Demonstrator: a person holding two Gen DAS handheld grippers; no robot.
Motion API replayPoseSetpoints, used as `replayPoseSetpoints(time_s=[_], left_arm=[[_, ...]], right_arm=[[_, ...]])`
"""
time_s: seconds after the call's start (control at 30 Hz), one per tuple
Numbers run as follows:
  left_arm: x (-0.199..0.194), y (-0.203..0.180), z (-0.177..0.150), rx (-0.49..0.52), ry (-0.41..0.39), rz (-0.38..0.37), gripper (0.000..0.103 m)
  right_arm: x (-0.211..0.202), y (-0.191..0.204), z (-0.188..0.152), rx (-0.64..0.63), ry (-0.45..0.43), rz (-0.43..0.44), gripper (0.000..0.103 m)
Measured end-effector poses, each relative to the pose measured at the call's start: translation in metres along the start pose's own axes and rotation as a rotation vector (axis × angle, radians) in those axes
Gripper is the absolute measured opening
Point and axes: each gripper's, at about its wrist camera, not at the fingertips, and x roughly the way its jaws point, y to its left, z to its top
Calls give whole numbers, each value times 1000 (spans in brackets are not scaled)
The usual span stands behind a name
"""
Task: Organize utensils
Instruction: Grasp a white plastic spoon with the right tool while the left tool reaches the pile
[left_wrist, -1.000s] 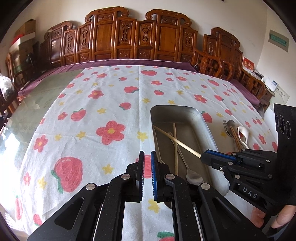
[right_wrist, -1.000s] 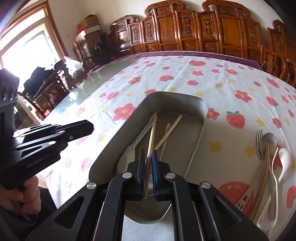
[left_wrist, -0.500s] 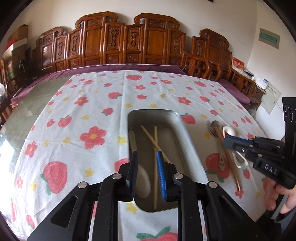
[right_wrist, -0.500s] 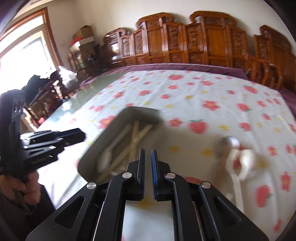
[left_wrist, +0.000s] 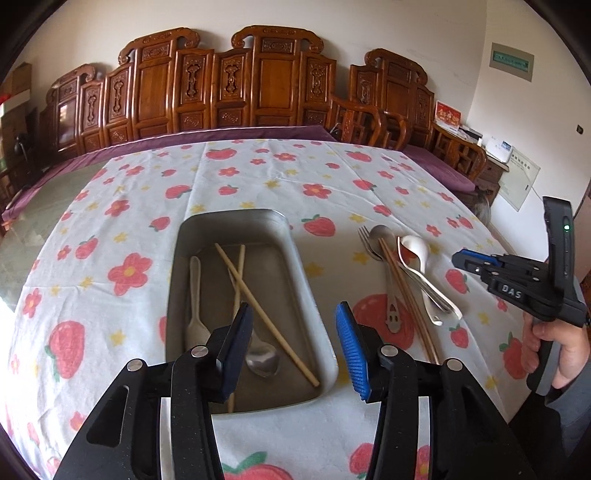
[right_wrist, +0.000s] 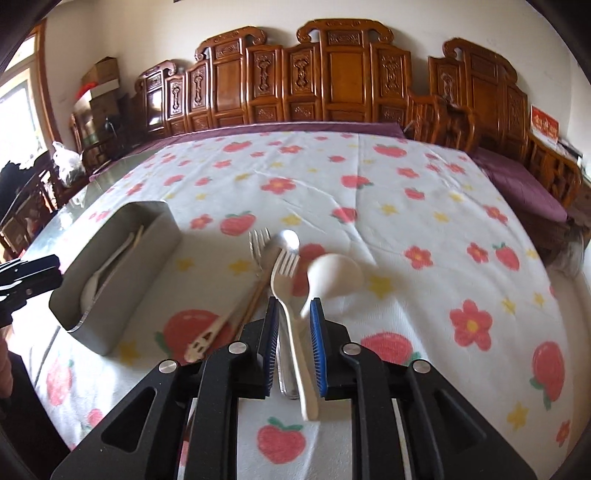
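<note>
Reaching for the next utensil is the step in hand: the metal tray (left_wrist: 295, 258) already holds a pale spoon (left_wrist: 194, 299), a pair of light chopsticks (left_wrist: 258, 295) and a metal spoon (left_wrist: 260, 356), while a pile is still out on the strawberry tablecloth (left_wrist: 122, 206).

Left to right in the left wrist view: tray near the table's near edge, then the loose pile just right of it, well clear of the tray wall. The left gripper (left_wrist: 293, 341) hangs over the tray's near right corner, tongs fairly wide after just opening, nothing between them. At the right edge a hand (left_wrist: 554, 350) holds the right gripper (left_wrist: 467, 256).

Right wrist view, left to right: the tray (right_wrist: 122, 295) at the left edge of the cloth, then a slotted metal handle lying along dark chopsticks (right_wrist: 255, 295), a metal fork (right_wrist: 258, 240) and metal spoon (right_wrist: 288, 240) behind, a white fork (right_wrist: 284, 266), a white ceramic spoon (right_wrist: 336, 275). The right gripper (right_wrist: 293, 347) is over the near ends of this pile, tongs narrow but parted, having just opened a little. The white fork's handle and the ceramic spoon's handle lie between the pads, not pinched; contact cannot be told.

Next move likely: widen a bit, settle on one handle only, close, lift, carry left into the tray. Handles overlap, so a double grab is the risk.
</note>
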Motion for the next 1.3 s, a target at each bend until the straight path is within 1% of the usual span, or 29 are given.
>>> replayPoseSetpoints(time_s=[0.03, 0.23, 0.33, 0.47, 0.6, 0.67, 0.7, 0.73, 0.8, 0.97, 1.0, 1.1, 1.2, 1.27, 1.3], left_arm=[[0, -3, -1, 4, -3, 3, 44], [4, -15, -4, 20, 0, -4, 44], [5, -20, -6, 28, 5, -6, 44], [9, -25, -11, 26, 25, -17, 44], [12, -35, -17, 45, 48, -24, 44], [13, -41, -20, 57, 54, -19, 44], [13, -43, -21, 59, 57, -19, 44], [13, -45, -22, 62, 60, -18, 44], [14, -50, -24, 71, 67, -14, 44], [17, -59, -30, 88, 83, 4, 44], [17, -61, -30, 93, 84, 7, 44], [17, -68, -30, 108, 86, 17, 44], [18, -74, -29, 105, 93, 13, 44], [20, -79, -27, 97, 99, 3, 44], [22, -82, -26, 95, 103, -3, 44]], right_arm=[[4, 1, -1, -2, 6, 1, 23], [21, 3, -15, -11, 60, 13, 23], [29, 0, -20, -2, 100, 39, 23], [36, 1, -24, -5, 137, 48, 23], [37, 0, -25, 6, 142, 63, 22], [35, -1, -24, 19, 141, 78, 18], [35, -2, -24, 22, 141, 85, 13], [34, -2, -23, 28, 140, 98, 12], [32, -3, -22, 29, 132, 107, 11], [28, -8, -21, 36, 125, 95, 10], [28, -9, -21, 34, 123, 89, 6], [32, -12, -22, 25, 133, 82, 7], [37, -12, -22, 12, 143, 77, 9], [38, -11, -21, 5, 143, 83, 9], [38, -11, -20, 0, 142, 82, 6]])
